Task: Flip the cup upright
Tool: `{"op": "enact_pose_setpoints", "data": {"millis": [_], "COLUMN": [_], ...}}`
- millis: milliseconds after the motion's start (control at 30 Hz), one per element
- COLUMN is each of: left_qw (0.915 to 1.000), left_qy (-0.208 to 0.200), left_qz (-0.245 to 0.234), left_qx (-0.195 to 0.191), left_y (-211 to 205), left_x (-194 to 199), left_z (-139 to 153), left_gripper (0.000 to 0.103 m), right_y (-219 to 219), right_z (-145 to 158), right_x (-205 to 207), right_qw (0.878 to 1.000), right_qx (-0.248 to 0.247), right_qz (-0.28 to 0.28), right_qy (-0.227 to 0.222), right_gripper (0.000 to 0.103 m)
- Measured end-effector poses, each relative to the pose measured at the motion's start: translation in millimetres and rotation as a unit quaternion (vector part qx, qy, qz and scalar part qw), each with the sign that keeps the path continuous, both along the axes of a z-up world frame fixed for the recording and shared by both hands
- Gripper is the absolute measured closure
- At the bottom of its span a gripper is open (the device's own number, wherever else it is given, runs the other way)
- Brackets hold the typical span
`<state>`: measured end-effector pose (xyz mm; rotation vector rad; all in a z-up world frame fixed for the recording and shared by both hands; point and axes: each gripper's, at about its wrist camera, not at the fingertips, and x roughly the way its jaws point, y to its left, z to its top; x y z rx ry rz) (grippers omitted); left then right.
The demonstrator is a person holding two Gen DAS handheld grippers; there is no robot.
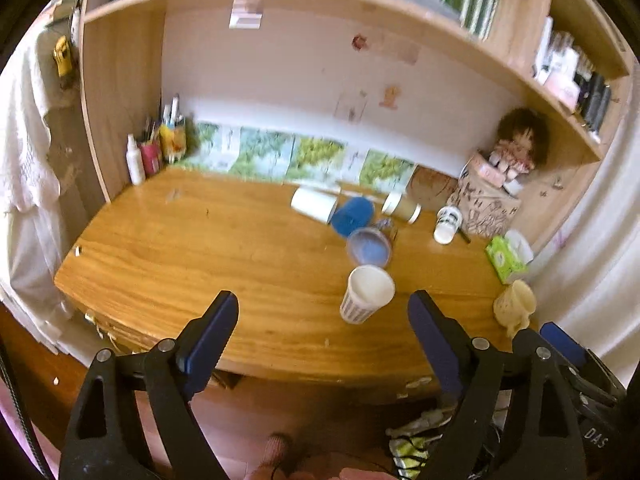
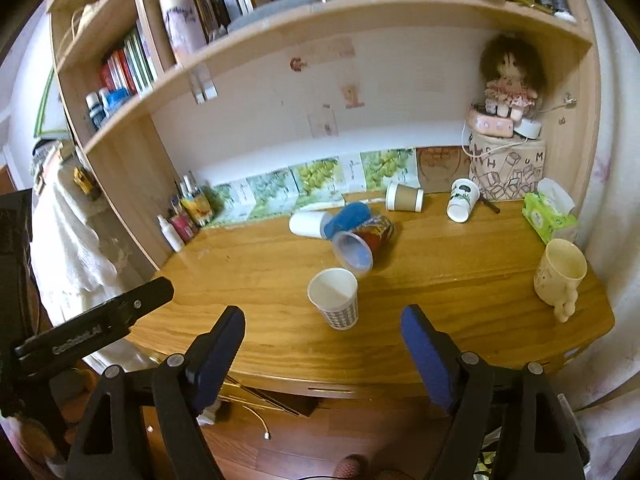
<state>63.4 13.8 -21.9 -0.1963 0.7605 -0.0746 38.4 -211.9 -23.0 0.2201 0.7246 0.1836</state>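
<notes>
A checked paper cup (image 1: 366,294) (image 2: 335,297) stands upright on the wooden desk (image 1: 200,264) (image 2: 440,280), near its front edge. Behind it several cups lie on their sides: a clear plastic cup with a red label (image 1: 370,245) (image 2: 360,245), a blue cup (image 1: 354,215) (image 2: 346,218), a white cup (image 1: 314,203) (image 2: 306,224), a brown sleeved cup (image 1: 402,207) (image 2: 405,197) and a white printed cup (image 1: 448,224) (image 2: 462,199), which is tilted. My left gripper (image 1: 324,318) and right gripper (image 2: 323,330) are both open and empty, held off the desk's front edge.
A cream mug (image 1: 514,306) (image 2: 560,274) stands upright at the right front. A green tissue box (image 1: 508,256) (image 2: 550,212), a printed bag with a doll (image 2: 508,168) and pen pots (image 1: 160,148) line the back and sides. A shelf (image 2: 320,28) overhangs the desk.
</notes>
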Motion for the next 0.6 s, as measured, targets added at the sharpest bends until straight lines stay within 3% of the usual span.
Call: {"op": "enact_pose_setpoints", "data": {"millis": [100, 200, 400, 467, 533, 600], "left_qw": [0.9993, 0.9971, 0.9872, 0.9840, 0.9816, 0.9784], "left_qy": [-0.026, -0.055, -0.126, -0.142, -0.154, -0.170], "left_qz": [0.010, 0.017, 0.040, 0.041, 0.040, 0.040], "left_qx": [0.025, 0.049, 0.089, 0.099, 0.105, 0.111], "left_y": [-6.2, -11.9, -12.7, -13.6, -15.0, -15.6], "left_x": [-10.7, -21.6, -42.5, -47.5, -50.6, -55.2], "left_z": [8.8, 16.7, 33.7, 35.6, 36.3, 40.0], "left_gripper": [0.012, 0.004, 0.002, 0.002, 0.002, 0.002], "right_y": [-1.3, -2.7, -3.6, -1.4, 1.4, 3.3], "right_z": [10.4, 17.7, 26.6, 28.6, 31.0, 34.5], "right_x": [-11.2, -20.1, -33.3, -37.4, -42.7, -46.6], "right_qw": [1.000, 0.998, 0.995, 0.994, 0.992, 0.990], "right_qx": [-0.001, -0.013, -0.014, -0.016, -0.018, -0.022], "right_qz": [-0.014, -0.031, -0.058, -0.057, -0.057, -0.060], "right_qy": [-0.025, -0.050, -0.085, -0.095, -0.109, -0.124], "right_gripper": [0.021, 0.021, 0.020, 0.016, 0.000, 0.000]}}
